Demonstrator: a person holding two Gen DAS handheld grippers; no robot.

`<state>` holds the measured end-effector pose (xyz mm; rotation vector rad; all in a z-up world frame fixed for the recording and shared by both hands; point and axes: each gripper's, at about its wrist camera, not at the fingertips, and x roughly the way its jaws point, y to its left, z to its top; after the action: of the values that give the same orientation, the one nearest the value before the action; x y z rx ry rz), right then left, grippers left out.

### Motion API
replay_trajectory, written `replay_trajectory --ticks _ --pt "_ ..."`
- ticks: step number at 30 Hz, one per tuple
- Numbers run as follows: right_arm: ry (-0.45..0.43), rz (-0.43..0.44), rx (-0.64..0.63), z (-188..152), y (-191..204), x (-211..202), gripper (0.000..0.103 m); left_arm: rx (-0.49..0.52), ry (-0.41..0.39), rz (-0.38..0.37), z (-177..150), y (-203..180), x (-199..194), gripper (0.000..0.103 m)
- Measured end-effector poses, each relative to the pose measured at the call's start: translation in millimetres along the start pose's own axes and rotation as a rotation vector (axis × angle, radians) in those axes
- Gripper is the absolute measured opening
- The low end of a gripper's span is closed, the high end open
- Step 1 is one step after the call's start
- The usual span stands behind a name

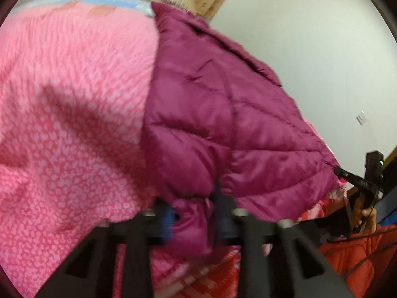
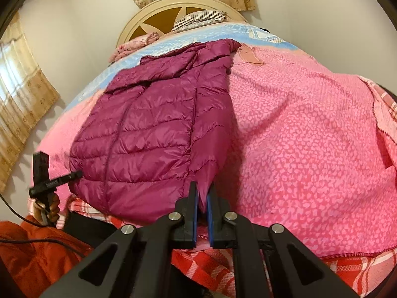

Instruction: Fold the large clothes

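Both grippers are pinching the near hem of the magenta quilted jacket. At the bottom centre of the right wrist view, the right gripper is sitting with its blue-padded fingers nearly together, a thin fold of the jacket's lower right corner pressed between them. From there the jacket is spreading upward and to the left across the pink blanket, its collar end reaching toward the cream headboard at the top of the frame. At the lower left of the same view the left gripper is meeting the jacket's opposite corner.

In the blurred left wrist view, the left gripper is clamping bunched jacket fabric low in the frame, while the jacket is filling the centre and right above it. The right gripper is touching the hem at the right edge.
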<state>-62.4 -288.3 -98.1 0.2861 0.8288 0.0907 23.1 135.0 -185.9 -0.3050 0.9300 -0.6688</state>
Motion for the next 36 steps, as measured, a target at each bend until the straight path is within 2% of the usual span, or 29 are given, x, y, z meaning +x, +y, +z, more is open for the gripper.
replay_trajectory --ticks 5,7,9,15,21,25,27,29,31,33,35,36 --pt "-0.04 0.032 0.019 6 3 -14 0.005 0.07 -0.124 -0.051 -1 -30 -43 0.01" --pt "-0.054 0.054 0.023 7 5 -20 0.005 0.061 -0.172 -0.087 10 -37 -54 0.009" --pt "-0.064 0.06 0.012 8 9 -24 0.005 0.059 -0.2 -0.118 19 -45 -64 0.008" --pt "-0.119 0.088 -0.009 12 17 -56 0.005 0.17 -0.251 -0.19 31 -78 -98 0.008" --pt "-0.197 0.143 0.036 16 7 -93 0.001 0.179 -0.315 -0.254 45 -84 -121 0.008" --pt "-0.191 0.062 0.034 21 -1 -87 0.001 0.189 -0.333 -0.217 50 -86 -121 0.008" --pt "-0.171 0.078 0.081 19 -11 -78 0.001 0.185 -0.32 -0.174 51 -83 -113 0.008" --pt "-0.108 0.103 0.147 15 -23 -61 0.002 0.177 -0.309 -0.119 51 -78 -107 0.009" --pt "-0.07 0.084 0.153 12 -28 -50 0.002 0.161 -0.288 -0.065 51 -69 -100 0.022" --pt "-0.047 0.043 0.13 9 -28 -43 0.002 0.14 -0.275 -0.002 49 -58 -96 0.069" --pt "-0.018 0.026 0.123 6 -28 -33 0.004 0.112 -0.271 0.025 45 -45 -91 0.084" --pt "-0.001 0.025 0.124 5 -29 -27 0.012 0.097 -0.261 0.029 43 -39 -88 0.084"
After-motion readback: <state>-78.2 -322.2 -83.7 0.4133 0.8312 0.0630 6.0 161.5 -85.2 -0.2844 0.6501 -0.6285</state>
